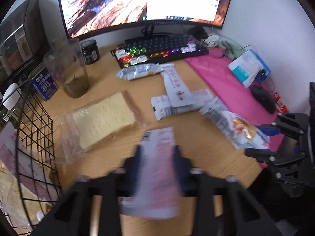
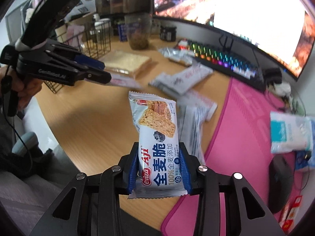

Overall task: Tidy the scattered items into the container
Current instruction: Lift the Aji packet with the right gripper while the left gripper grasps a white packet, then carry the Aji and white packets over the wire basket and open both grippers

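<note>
My left gripper (image 1: 157, 157) is shut on a blurred pink-and-white snack packet (image 1: 157, 169), held above the wooden desk; the right wrist view shows this gripper (image 2: 106, 71) beside the black wire basket (image 2: 92, 39). My right gripper (image 2: 158, 149) is shut on a blue-and-white Aji cracker packet (image 2: 155, 122), lifted off the desk. The basket (image 1: 35, 118) stands at the left with packets inside. On the desk lie a bagged bread slice (image 1: 102, 120), a silver packet (image 1: 137, 71) and white-red packets (image 1: 177, 94).
A curved monitor (image 1: 141, 0) and lit keyboard (image 1: 157, 49) stand at the back. A pink mat (image 1: 226, 82) with a black mouse (image 1: 263, 98) and tissue pack (image 1: 248, 68) lies right. A glass cup (image 1: 72, 70), dark jar (image 1: 90, 52) and blue tin (image 1: 46, 84) stand near the basket.
</note>
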Available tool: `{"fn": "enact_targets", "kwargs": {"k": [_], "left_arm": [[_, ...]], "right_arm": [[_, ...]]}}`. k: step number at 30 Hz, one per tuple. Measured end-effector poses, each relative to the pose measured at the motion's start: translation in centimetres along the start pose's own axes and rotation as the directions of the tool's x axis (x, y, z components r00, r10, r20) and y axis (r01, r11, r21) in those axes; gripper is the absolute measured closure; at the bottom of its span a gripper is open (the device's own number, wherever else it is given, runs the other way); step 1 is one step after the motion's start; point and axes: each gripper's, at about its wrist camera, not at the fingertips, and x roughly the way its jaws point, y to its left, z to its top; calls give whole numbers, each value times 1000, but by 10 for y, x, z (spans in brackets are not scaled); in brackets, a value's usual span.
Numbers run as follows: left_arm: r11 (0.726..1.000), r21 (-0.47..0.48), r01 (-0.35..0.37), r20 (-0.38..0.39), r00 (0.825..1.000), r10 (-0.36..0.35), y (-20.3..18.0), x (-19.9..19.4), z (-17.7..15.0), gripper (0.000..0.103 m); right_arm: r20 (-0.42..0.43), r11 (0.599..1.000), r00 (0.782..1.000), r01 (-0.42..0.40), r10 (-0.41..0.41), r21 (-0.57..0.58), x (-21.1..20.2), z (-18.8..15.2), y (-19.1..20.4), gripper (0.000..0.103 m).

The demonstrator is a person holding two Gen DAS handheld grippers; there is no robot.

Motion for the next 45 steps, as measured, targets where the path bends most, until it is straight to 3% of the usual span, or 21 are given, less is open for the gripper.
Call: {"fn": "enact_targets", "kwargs": {"k": [4,5,6,8,10,18,23,25,26,30,34,39,45], "left_arm": [[998,37,-41,-47,998,43,-1,8,-6,72],[997,45,-65,-54,996,67,-2,13,-9,57],[995,53,-86,-63,994,89,-3,17,-13,49],[990,77,-118,-74,989,124,-5,23,-18,47],[989,93,-118,-76,989,126,-4,28,-19,34],[974,175,-141,-162,972,170,-15,75,-11,34],[985,149,-83,-149,983,106,-15,87,-3,29],[994,102,-41,-160,985,57,-9,88,0,47],[993,105,-50,-164,984,67,-9,87,1,51],[994,100,-40,-165,985,56,-11,84,3,52],[997,78,-27,-118,992,36,-8,65,7,53],[999,36,-39,1,999,39,0,16,14,53],[996,-62,-68,175,981,78,25,-57,12,53]], "right_arm": [[30,1000,1000,2,-1,-30,-6,13,7,64],[34,999,999,-2,3,-34,-6,15,9,64],[36,999,999,-6,7,-37,-6,16,11,64],[34,999,999,-11,12,-37,-4,16,14,64],[29,999,999,-15,16,-31,0,16,13,64],[23,999,999,-32,32,-5,10,14,3,64],[17,999,999,-41,41,11,14,13,-7,64],[15,999,999,-44,44,20,15,12,-11,64],[15,999,999,-45,45,26,16,11,-14,64],[17,998,999,-46,45,39,18,11,-19,64],[28,998,998,-48,47,35,17,14,-18,64],[57,999,997,-45,44,13,9,25,-12,64],[146,996,987,-55,65,-76,-2,67,17,64]]}}
